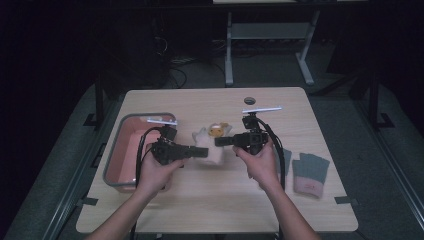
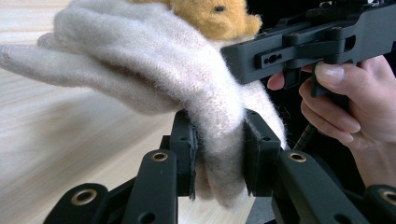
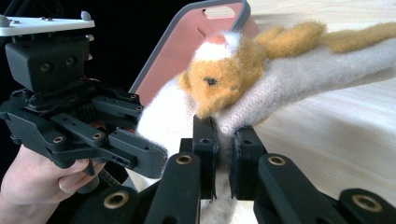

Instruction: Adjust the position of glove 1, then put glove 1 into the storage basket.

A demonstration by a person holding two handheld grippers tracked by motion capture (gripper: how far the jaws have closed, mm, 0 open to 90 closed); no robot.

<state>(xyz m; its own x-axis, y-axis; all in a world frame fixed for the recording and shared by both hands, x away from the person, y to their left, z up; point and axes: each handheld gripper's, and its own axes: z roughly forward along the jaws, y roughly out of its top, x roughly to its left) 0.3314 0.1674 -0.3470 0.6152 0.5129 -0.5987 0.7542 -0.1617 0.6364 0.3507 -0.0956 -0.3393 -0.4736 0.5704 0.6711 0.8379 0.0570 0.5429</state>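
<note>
A cream woolly glove [image 1: 211,145] with an orange plush animal face [image 1: 217,131] hangs just above the middle of the table, held from both sides. My left gripper [image 1: 201,152] points right and is shut on the glove's cuff [image 2: 224,154], the wool pinched between its pads [image 2: 188,154]. My right gripper [image 1: 220,141] points left and is shut on a fold of the glove [image 3: 289,70] just under the orange face [image 3: 219,79]. The two grippers are close together, tip to tip. The right gripper [image 2: 289,51] shows in the left gripper view, the left gripper [image 3: 140,154] in the right gripper view.
A pink bin with a grey rim [image 1: 120,150] stands at the table's left, right beside my left hand. A grey glove with a pink cuff [image 1: 310,172] lies at the right, another partly hidden behind my right hand [image 1: 287,159]. A round cable hole [image 1: 249,100] is near the far edge.
</note>
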